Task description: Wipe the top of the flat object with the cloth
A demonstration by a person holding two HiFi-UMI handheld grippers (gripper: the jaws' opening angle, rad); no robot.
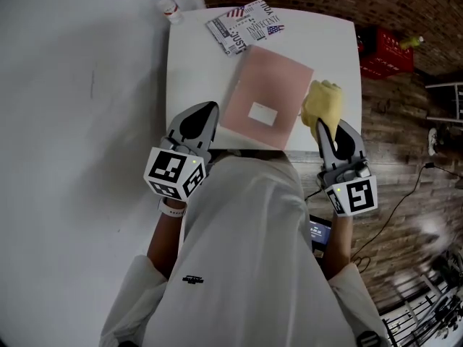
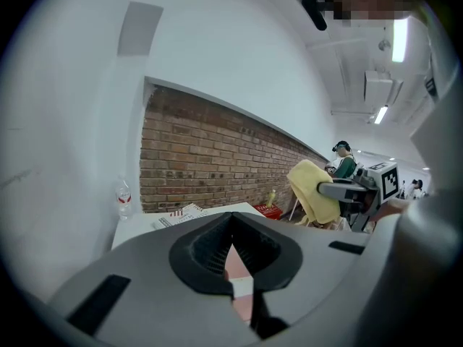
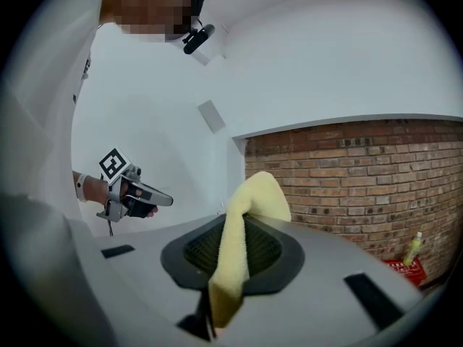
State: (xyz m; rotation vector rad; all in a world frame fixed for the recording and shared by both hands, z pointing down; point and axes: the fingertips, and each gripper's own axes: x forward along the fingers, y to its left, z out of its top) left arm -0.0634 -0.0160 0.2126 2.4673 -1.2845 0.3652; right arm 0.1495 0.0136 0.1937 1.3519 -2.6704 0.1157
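Yellow cloth [image 1: 323, 103] sits pinched in your right gripper [image 1: 323, 129], poised to wipe the pink flat object [image 1: 266, 92] just left of it on the tabletop [image 1: 195, 63], while your left gripper [image 1: 208, 110], pressed together empty, hovers clear.

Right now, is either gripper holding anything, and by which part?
The right gripper pinches the yellow cloth by one end, the rest bunched past its jaws. The left gripper is shut on nothing.

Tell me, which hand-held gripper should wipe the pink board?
Right. The right hand-held gripper grips the yellow cloth beside the pink board; the left hand-held gripper holds nothing.
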